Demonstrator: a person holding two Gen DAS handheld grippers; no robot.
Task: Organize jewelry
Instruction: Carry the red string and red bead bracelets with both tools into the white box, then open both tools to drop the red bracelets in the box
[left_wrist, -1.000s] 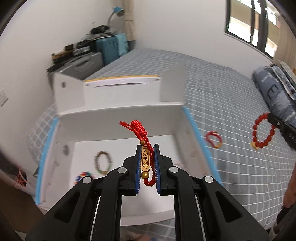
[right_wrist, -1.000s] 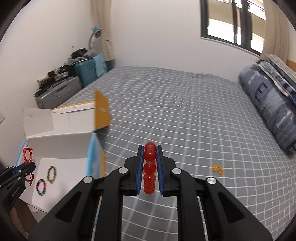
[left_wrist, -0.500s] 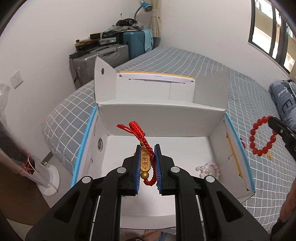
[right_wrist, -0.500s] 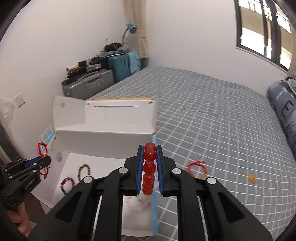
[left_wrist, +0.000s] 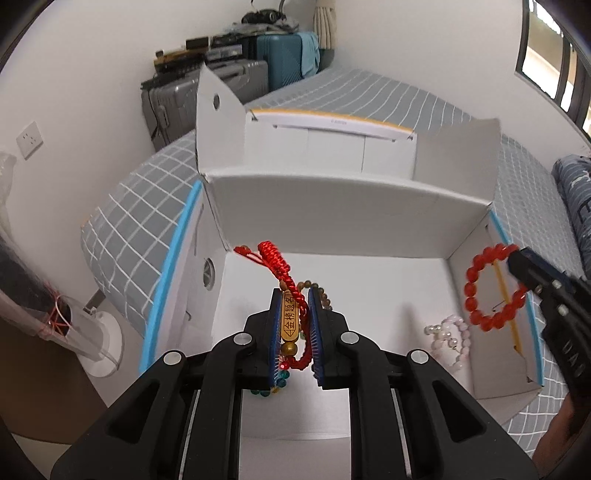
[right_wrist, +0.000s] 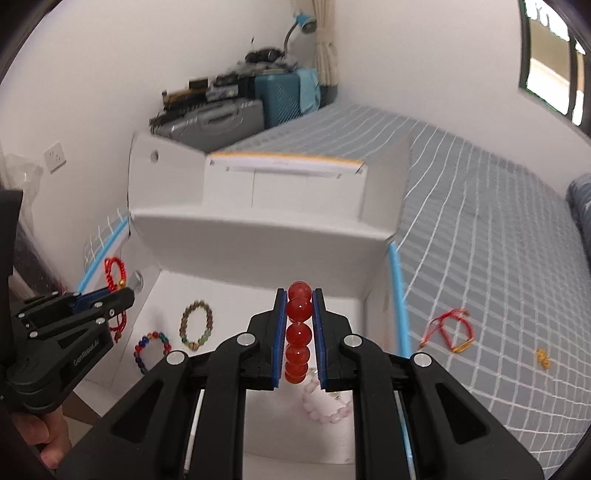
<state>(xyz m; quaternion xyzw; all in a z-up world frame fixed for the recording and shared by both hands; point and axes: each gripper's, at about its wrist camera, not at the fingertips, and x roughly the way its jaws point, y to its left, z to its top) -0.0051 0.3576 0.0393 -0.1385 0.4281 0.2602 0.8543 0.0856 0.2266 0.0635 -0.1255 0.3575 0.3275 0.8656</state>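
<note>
My left gripper (left_wrist: 293, 295) is shut on a red braided cord bracelet (left_wrist: 287, 291) with a gold tag, held over the left part of the open white box (left_wrist: 332, 221). My right gripper (right_wrist: 299, 295) is shut on a red bead bracelet (right_wrist: 298, 332), held over the box's right part; it also shows in the left wrist view (left_wrist: 493, 288). Inside the box lie a brown-green bead bracelet (right_wrist: 197, 329), a multicolour bead bracelet (right_wrist: 151, 349) and a pink bead bracelet (right_wrist: 325, 406). A red cord bracelet (right_wrist: 447, 330) and a small gold piece (right_wrist: 543, 358) lie on the bed.
The box stands at the corner of a bed with a grey checked cover (right_wrist: 480, 221), its flaps up at the back. Suitcases (left_wrist: 221, 85) stand against the wall beyond. A white stand (left_wrist: 99, 343) is on the floor at the left.
Both grippers have moved in closer over the box with their bracelets still held. The right gripper swung left from over the bed to over the box.
</note>
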